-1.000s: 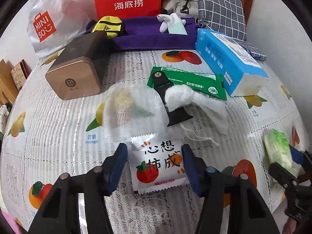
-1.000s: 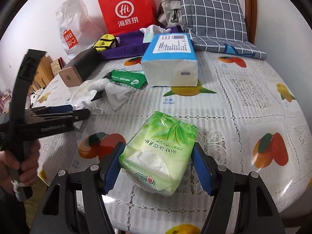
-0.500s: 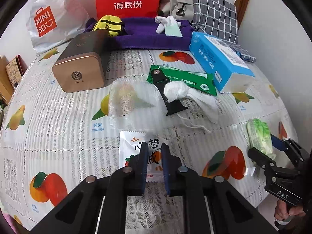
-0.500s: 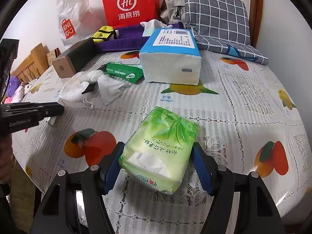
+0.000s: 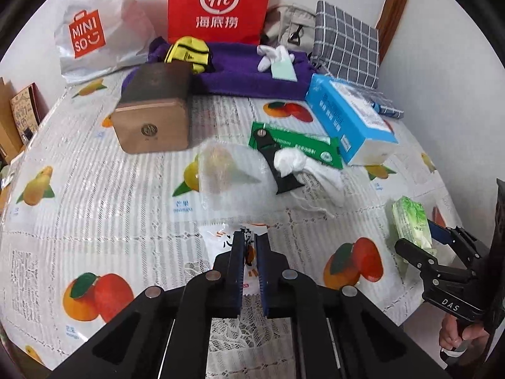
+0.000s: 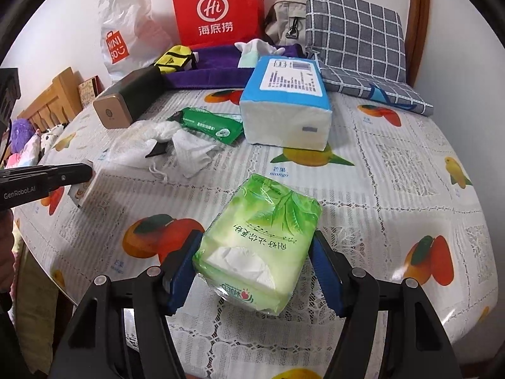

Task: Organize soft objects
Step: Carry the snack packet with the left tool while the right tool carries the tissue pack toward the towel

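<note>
My left gripper (image 5: pixel 249 254) is shut on a white snack packet (image 5: pixel 221 246) with a tomato print, near the table's front edge; the packet also shows in the right wrist view (image 6: pixel 80 194), its end tilted up off the cloth. My right gripper (image 6: pixel 255 268) is shut on a green tissue pack (image 6: pixel 262 240), pinching its sides at the table's front right; the pack also shows in the left wrist view (image 5: pixel 410 221). A white drawstring cloth pouch (image 5: pixel 312 170) and a clear mesh bag (image 5: pixel 227 173) lie mid-table.
A blue tissue brick (image 5: pixel 347 120), a green wipes pack (image 5: pixel 300 145), a black scraper (image 5: pixel 277 164) and a bronze box (image 5: pixel 154 113) lie on the fruit-print tablecloth (image 5: pixel 94 189). Purple towel (image 5: pixel 246 75), red bag (image 5: pixel 221 3), Miniso bag (image 5: pixel 94 25) and checked cushion (image 6: pixel 353 34) line the back.
My left gripper closed on the snack packet, then lifted and drew back a little with it. The right gripper keeps its hold on the green tissue pack.
</note>
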Motion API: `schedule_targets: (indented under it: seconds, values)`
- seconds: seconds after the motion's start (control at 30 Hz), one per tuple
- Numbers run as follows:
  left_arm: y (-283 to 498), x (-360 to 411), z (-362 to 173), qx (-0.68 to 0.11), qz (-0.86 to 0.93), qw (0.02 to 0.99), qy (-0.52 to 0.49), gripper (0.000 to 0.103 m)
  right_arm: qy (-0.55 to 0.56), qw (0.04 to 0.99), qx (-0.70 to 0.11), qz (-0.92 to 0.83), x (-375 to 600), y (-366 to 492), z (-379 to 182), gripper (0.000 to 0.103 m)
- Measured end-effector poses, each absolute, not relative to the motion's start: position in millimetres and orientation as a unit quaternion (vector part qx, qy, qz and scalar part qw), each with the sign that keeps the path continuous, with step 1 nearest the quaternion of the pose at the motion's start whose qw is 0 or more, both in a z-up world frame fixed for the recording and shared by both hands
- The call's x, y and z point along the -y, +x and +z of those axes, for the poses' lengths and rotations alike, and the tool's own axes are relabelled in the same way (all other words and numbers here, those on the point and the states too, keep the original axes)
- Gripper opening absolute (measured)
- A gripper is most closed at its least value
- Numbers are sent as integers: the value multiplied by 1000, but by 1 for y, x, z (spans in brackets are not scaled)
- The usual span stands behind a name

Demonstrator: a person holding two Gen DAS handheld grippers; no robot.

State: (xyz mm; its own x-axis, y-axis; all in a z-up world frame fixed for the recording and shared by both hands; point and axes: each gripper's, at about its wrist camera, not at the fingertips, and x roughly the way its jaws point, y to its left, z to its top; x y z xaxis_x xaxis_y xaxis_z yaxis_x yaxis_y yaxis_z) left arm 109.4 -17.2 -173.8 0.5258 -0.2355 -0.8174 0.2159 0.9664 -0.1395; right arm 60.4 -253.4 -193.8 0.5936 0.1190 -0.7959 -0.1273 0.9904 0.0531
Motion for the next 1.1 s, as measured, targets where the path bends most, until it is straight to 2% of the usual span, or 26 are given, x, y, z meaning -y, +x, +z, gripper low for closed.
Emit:
schedule_targets:
  seconds: [1.1]
  values:
    - [118, -11, -81, -405, -117, 906, -33, 8, -47, 923, -372, 90, 234, 76, -97, 67]
